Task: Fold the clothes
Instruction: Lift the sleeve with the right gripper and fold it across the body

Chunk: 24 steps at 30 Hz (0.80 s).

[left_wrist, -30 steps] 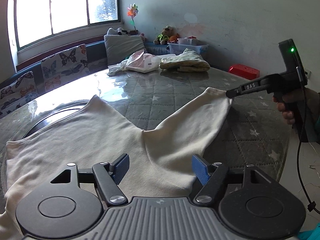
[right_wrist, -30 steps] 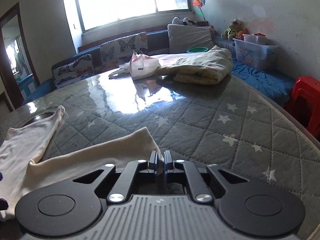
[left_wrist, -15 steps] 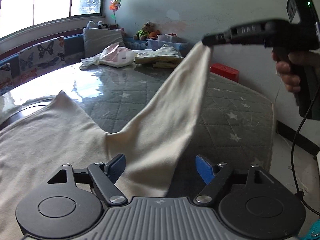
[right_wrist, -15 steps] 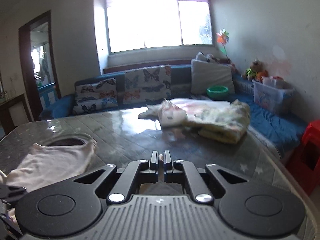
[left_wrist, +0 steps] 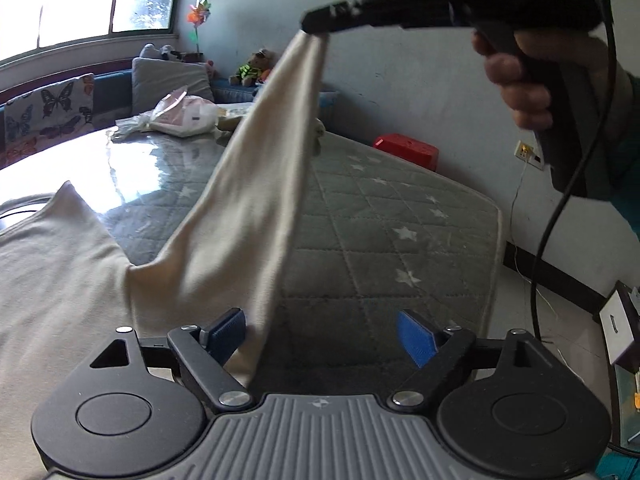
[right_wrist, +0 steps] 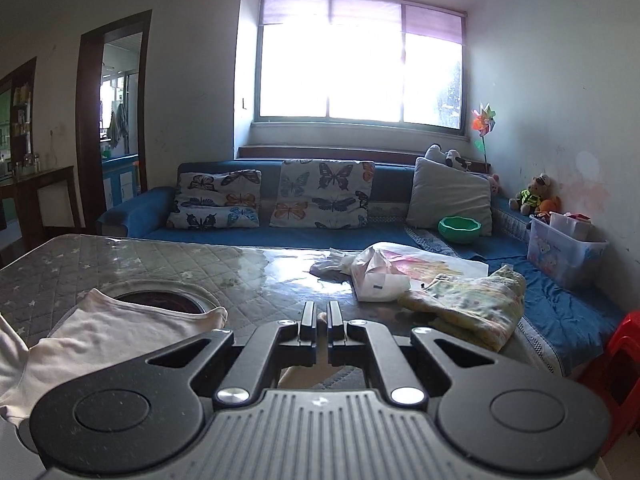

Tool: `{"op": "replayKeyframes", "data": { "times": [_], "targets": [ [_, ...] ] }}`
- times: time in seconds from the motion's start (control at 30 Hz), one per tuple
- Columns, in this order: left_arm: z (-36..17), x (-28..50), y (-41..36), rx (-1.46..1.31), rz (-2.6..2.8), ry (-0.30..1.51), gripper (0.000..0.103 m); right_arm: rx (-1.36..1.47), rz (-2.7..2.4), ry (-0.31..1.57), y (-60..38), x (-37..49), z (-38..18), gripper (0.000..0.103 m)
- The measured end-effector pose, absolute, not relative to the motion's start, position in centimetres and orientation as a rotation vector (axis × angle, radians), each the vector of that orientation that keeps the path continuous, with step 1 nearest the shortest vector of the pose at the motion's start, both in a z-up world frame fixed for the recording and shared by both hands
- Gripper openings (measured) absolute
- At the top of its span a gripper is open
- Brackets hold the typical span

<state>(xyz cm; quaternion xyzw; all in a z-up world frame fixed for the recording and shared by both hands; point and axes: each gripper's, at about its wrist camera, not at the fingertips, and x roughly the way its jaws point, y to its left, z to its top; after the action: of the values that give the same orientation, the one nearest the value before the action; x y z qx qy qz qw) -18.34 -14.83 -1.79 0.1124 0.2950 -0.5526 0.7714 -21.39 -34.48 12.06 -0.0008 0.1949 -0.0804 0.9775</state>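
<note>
Right hand-held gripper [left_wrist: 316,26]: clamped on the sleeve tip [left_wrist: 310,42], raised above the worktop [left_wrist: 380,216].
Left hand-held gripper [left_wrist: 320,336]: jaws opening wide, nothing pinched; sleeve base [left_wrist: 240,264] is draped beside its left pad.
Cream shirt [left_wrist: 52,272]: body is spread flat on the worktop, left of the lifted sleeve.
Sleeve axis: slanted from the left gripper up to the right.
Nearer hand: left, to the fold line.
Count: one shirt, two grippers, one folded yellow garment [right_wrist: 472,304].

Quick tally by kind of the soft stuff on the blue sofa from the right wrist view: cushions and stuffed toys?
Butterfly-print cushions: 2
Plain grey cushion: 1
Stuffed toys: 2, a black-and-white one behind the grey cushion, a teddy bear in the corner
Total: 5
</note>
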Motion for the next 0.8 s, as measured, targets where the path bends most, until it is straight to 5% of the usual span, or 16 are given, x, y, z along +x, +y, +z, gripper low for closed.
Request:
{"op": "replayKeyframes", "data": {
  "times": [0.37,0.8],
  "targets": [
    [2.8,-15.0,-3.8,0.106,-0.950,0.494,0.095,-0.058,0.009,0.367,-29.0,-19.9,14.3,0.004],
    [0.8,-12.6,8.5,-0.028,-0.599,0.562,0.095,-0.062,0.460,0.438,-14.2,-15.5,11.6,0.005]
  ]
}}
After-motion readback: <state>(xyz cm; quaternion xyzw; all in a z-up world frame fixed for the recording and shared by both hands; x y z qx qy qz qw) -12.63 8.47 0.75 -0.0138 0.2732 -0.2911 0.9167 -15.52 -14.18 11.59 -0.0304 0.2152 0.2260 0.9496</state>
